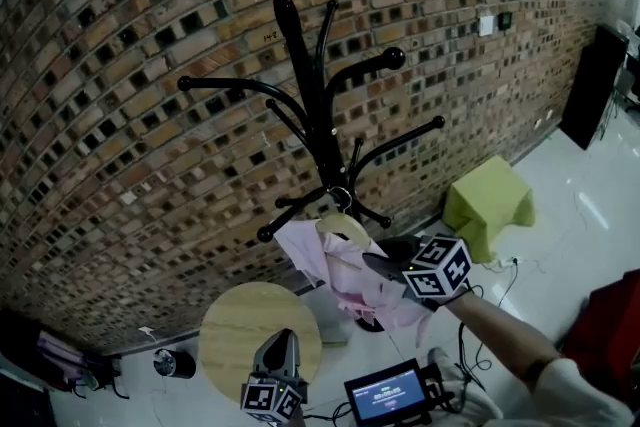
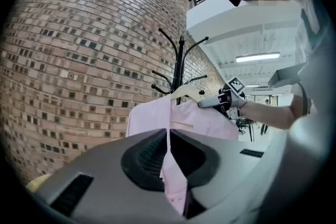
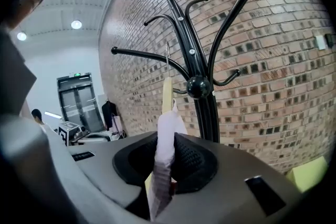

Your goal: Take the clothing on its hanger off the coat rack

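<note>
Left gripper (image 1: 278, 343), lowest in head view: jaws closed on a lower edge of the pink shirt (image 1: 335, 275), probably to steady the drape. Right gripper (image 1: 375, 263): jaws clamped on the shirt's shoulder over the wooden hanger (image 1: 343, 227), well placed for lifting. Hanger hook sits among the coat rack's (image 1: 305, 85) lower arms; not yet off. No containers seen.

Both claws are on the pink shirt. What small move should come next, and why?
Probably raise both claws slightly to unhook it. The left claw and right claw are shut on the pink shirt, while the metal hook of the pale wooden hanger still appears looped over an arm of the black coat rack.
</note>
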Action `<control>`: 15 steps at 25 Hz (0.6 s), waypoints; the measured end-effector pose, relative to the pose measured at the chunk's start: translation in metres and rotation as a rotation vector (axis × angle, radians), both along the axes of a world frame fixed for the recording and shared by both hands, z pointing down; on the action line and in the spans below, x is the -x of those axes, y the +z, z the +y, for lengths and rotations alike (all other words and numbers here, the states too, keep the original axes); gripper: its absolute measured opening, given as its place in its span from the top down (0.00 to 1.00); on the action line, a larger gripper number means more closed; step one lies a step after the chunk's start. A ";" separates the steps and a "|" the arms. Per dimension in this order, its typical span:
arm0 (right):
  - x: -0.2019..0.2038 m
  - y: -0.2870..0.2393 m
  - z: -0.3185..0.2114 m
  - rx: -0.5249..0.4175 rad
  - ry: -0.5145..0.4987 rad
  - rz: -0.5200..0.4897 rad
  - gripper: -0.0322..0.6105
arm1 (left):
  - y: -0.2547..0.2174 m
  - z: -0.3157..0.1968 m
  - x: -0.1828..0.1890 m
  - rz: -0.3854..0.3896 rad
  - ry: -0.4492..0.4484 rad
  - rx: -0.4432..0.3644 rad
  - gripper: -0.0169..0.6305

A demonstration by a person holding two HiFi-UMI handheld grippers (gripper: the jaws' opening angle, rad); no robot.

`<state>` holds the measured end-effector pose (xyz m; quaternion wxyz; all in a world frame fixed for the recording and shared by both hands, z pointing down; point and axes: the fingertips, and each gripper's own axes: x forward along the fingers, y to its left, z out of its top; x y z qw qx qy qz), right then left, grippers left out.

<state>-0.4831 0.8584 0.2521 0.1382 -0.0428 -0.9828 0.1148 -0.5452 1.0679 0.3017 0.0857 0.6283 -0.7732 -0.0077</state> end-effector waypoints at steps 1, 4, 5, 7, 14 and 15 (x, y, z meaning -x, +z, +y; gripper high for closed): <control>-0.003 -0.001 0.003 -0.007 0.005 -0.003 0.89 | 0.001 0.000 0.000 -0.004 0.014 0.000 0.93; -0.013 -0.005 0.014 -0.028 0.016 -0.010 0.89 | 0.005 0.001 0.001 -0.003 0.050 -0.004 0.93; -0.016 -0.007 0.018 -0.034 0.018 -0.011 0.89 | 0.004 0.001 0.001 0.001 0.060 -0.007 0.93; -0.021 -0.012 0.025 -0.043 0.019 -0.017 0.89 | 0.002 0.000 0.002 0.001 0.079 -0.013 0.93; -0.051 -0.018 0.041 -0.068 0.015 -0.038 0.89 | -0.002 -0.017 -0.016 0.003 0.125 -0.027 0.93; -0.057 -0.021 0.041 -0.066 0.019 -0.043 0.89 | -0.004 -0.021 -0.020 0.002 0.136 -0.022 0.93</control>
